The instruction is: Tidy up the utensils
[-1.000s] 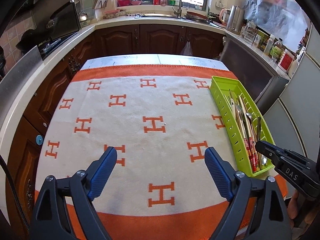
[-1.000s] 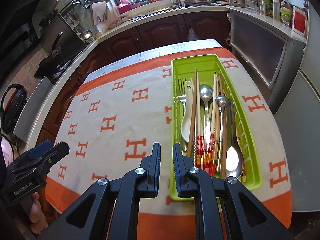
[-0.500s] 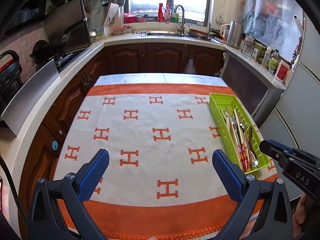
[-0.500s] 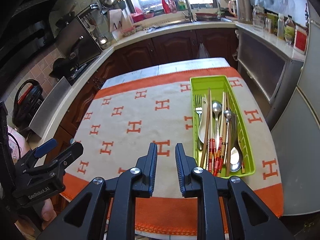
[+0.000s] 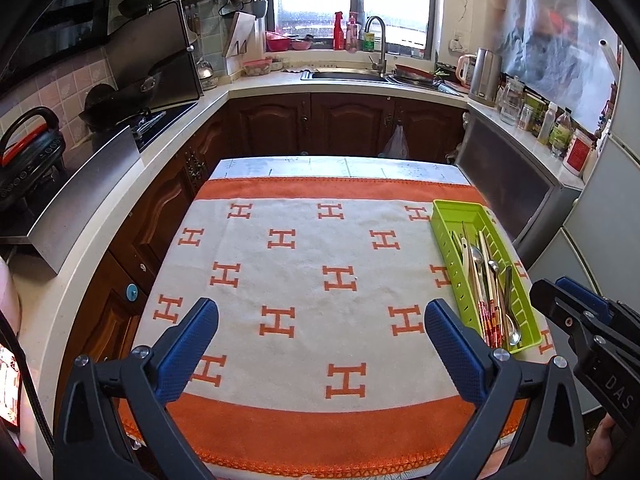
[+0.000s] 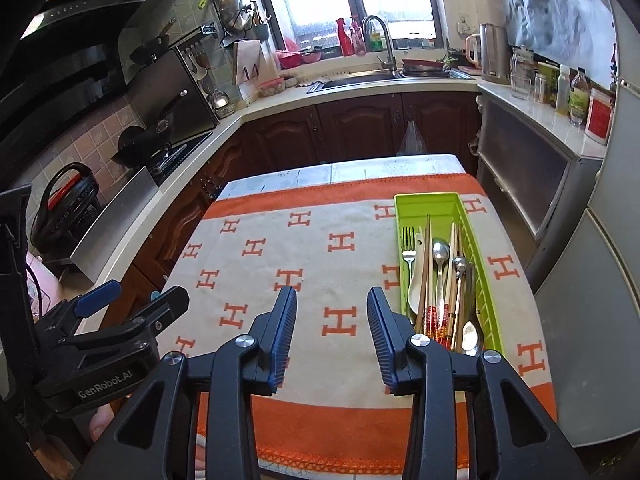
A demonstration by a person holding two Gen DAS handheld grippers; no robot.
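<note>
A lime-green slotted tray (image 5: 449, 210) (image 6: 424, 199) lies along the right side of a table covered by an orange and cream cloth (image 5: 312, 252) (image 6: 280, 256). In it lie spoons (image 6: 440, 250), a fork (image 6: 408, 246), a white ladle-spoon (image 6: 416, 284) and chopsticks with red-banded ends (image 6: 434, 316). My left gripper (image 5: 320, 312) hangs wide open above the cloth's near half, with nothing between its jaws. My right gripper (image 6: 332, 304) is just left of the tray's near end; its jaws are opening and hold nothing. Each gripper shows at the other view's edge.
Dark wood cabinets and a pale counter wrap around the table on three sides. A stove with a wok (image 5: 116, 108) is at the left, a sink with tap (image 5: 376, 44) at the back, a kettle (image 5: 486, 72) and jars at the right. A grey fridge (image 5: 600, 240) stands close beside the tray.
Both grippers rose and pulled back from the table, so more of the kitchen shows. The left jaws widened slightly. The right jaws went from nearly shut to clearly apart.
</note>
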